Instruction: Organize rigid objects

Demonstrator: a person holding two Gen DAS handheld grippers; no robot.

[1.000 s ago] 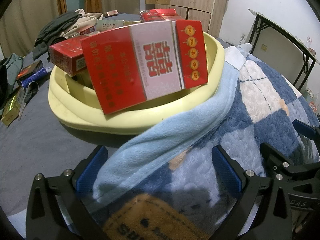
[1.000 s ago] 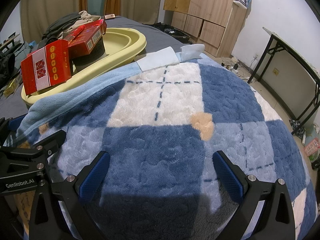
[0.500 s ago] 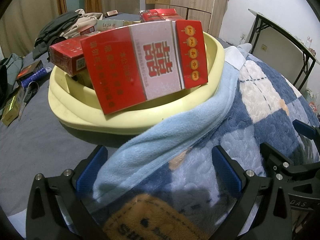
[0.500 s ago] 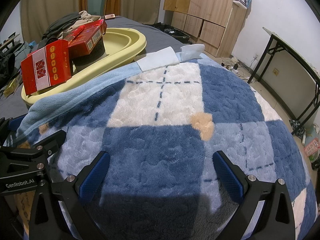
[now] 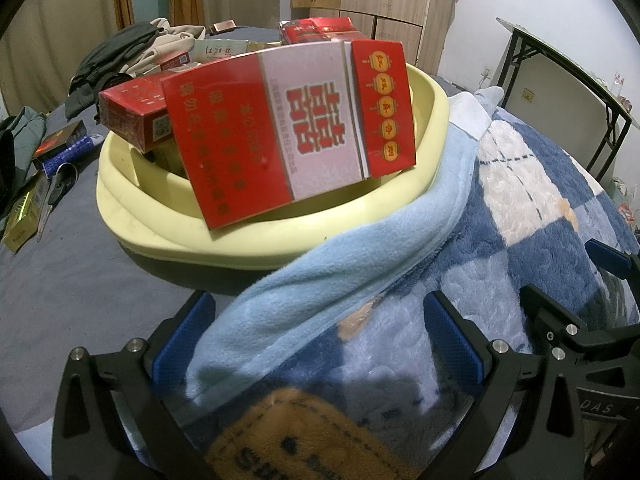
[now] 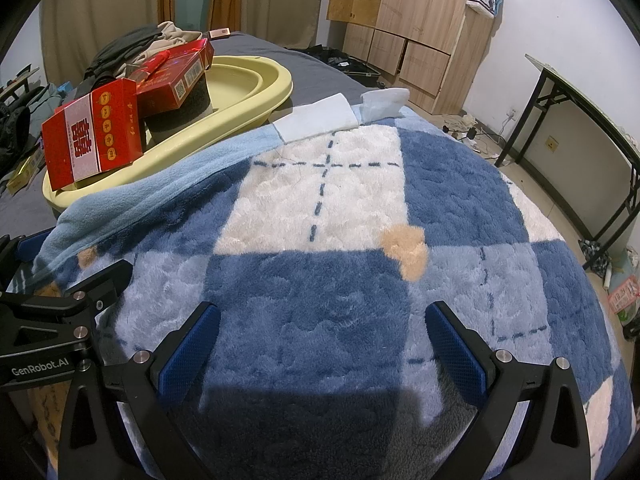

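A pale yellow basin [image 5: 256, 248] [image 6: 256, 80] on the bed holds several red cartons. The largest red and grey carton [image 5: 288, 128] [image 6: 90, 136] leans against its near rim. Another red box [image 5: 132, 116] [image 6: 172, 80] lies behind it. My left gripper [image 5: 316, 336] is open, low over the light blue edge of a blanket, just short of the basin. My right gripper [image 6: 320, 336] is open too, empty, hovering over the blue and white checked blanket [image 6: 340, 220]. Its side shows at the right edge of the left wrist view.
Small boxes [image 5: 60, 144], scissors [image 5: 54, 196] and a gold pack [image 5: 22, 220] lie on the grey sheet left of the basin. A clothes pile [image 5: 120, 52] sits behind. A folding table [image 6: 592, 128] and wooden cabinets [image 6: 420, 20] stand to the right.
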